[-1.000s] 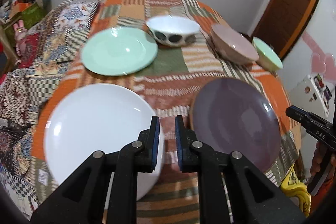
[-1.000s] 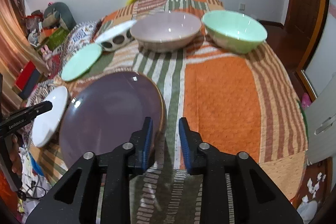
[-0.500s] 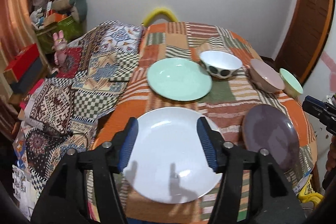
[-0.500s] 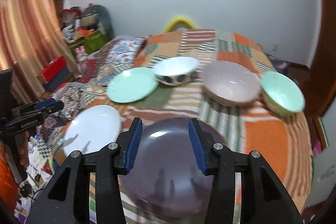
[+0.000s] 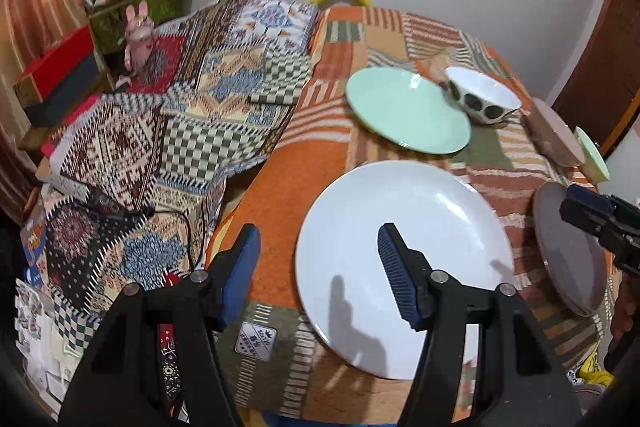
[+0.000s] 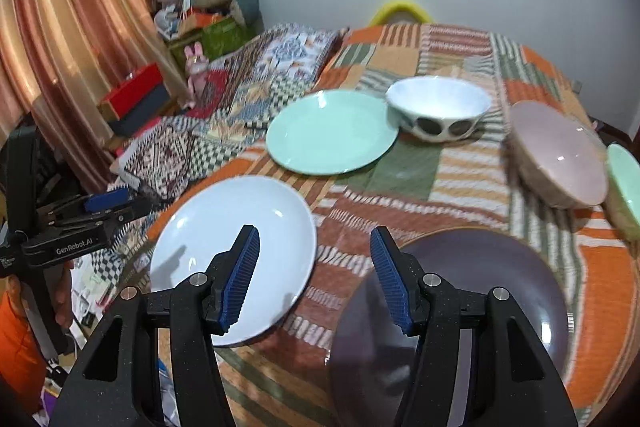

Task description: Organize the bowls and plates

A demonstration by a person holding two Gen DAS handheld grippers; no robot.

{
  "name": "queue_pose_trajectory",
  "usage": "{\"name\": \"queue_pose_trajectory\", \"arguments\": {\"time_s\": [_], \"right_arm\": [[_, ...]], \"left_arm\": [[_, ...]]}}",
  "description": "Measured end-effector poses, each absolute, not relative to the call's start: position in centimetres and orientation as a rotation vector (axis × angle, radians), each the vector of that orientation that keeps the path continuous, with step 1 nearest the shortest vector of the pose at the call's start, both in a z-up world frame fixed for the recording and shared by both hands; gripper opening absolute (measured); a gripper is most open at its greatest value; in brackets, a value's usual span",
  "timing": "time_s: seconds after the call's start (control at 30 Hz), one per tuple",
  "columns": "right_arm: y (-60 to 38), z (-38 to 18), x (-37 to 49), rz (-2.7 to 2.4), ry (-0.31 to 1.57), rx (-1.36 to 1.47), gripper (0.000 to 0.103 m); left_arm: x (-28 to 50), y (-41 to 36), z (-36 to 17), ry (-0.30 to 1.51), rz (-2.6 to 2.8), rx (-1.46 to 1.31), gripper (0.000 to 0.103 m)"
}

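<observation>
On a patchwork-covered table lie a white plate point(image 5: 404, 247) point(image 6: 236, 247), a mint green plate point(image 5: 406, 115) point(image 6: 332, 135) and a purple plate point(image 5: 572, 251) point(image 6: 472, 303). Behind stand a white bowl with dark spots point(image 5: 482, 101) point(image 6: 438, 107), a pink bowl point(image 5: 554, 135) point(image 6: 560, 155) and a green bowl point(image 5: 592, 155) point(image 6: 624, 183). My left gripper point(image 5: 318, 267) is open and empty above the white plate's near left rim. My right gripper point(image 6: 314, 271) is open and empty, above the gap between the white and purple plates. Each gripper shows in the other's view.
A patterned quilt point(image 5: 180, 123) covers a lower surface left of the table. Boxes, a pink toy rabbit point(image 5: 138, 31) and clutter line the left wall by a curtain point(image 6: 68, 39). A yellow chair back point(image 6: 400, 9) stands behind the table. A wooden door point(image 5: 604, 75) is at the right.
Both grippers have opened from nearly shut to wide. Both have pulled back and turned leftwards, so more of the table and the room's left side shows.
</observation>
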State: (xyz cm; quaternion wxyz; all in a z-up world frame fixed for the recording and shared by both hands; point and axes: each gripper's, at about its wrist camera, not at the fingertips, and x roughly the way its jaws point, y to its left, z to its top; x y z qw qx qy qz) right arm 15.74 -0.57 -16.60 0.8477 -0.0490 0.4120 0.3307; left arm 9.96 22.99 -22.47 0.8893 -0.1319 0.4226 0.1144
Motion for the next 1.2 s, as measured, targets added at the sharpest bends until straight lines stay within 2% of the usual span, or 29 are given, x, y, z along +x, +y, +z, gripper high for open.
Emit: {"name": "queue_pose_trajectory", "arguments": {"time_s": [0.4, 0.47, 0.63, 0.67, 0.7, 0.77, 0.8, 0.93, 1.2], "right_arm": [[2.3, -20.7, 16.5, 0.683, 0.993, -0.133, 0.054], [2.6, -21.0, 16.6, 0.678, 1.003, -0.137, 0.053], [3.4, -21.9, 16.9, 0.67, 1.033, -0.156, 0.04], [3.5, -22.2, 17.0, 0.673, 1.041, -0.161, 0.033], [3.5, -22.4, 17.0, 0.672, 1.047, -0.166, 0.029], [3.6, -22.7, 17.1, 0.668, 1.057, -0.166, 0.027], [3.5, -22.8, 17.2, 0.666, 1.06, -0.163, 0.022], [3.3, -22.9, 17.2, 0.663, 1.072, -0.159, 0.019], [2.8, -22.7, 17.4, 0.659, 1.087, -0.102, 0.014]], "left_arm": [[11.2, 25.0, -26.4, 0.929, 0.222, -0.346, 0.06], [11.3, 25.1, -26.7, 0.927, 0.207, -0.353, 0.052], [11.4, 25.1, -27.7, 0.963, 0.175, -0.373, 0.038], [11.4, 25.1, -28.0, 0.971, 0.17, -0.376, 0.034], [11.4, 25.1, -28.1, 0.977, 0.165, -0.378, 0.033], [11.3, 25.2, -28.3, 0.974, 0.152, -0.395, 0.03], [11.3, 25.3, -28.3, 0.973, 0.149, -0.399, 0.029], [11.2, 25.3, -28.5, 0.978, 0.114, -0.442, 0.022], [10.9, 25.0, -27.9, 0.98, 0.13, -0.436, 0.021]]}}
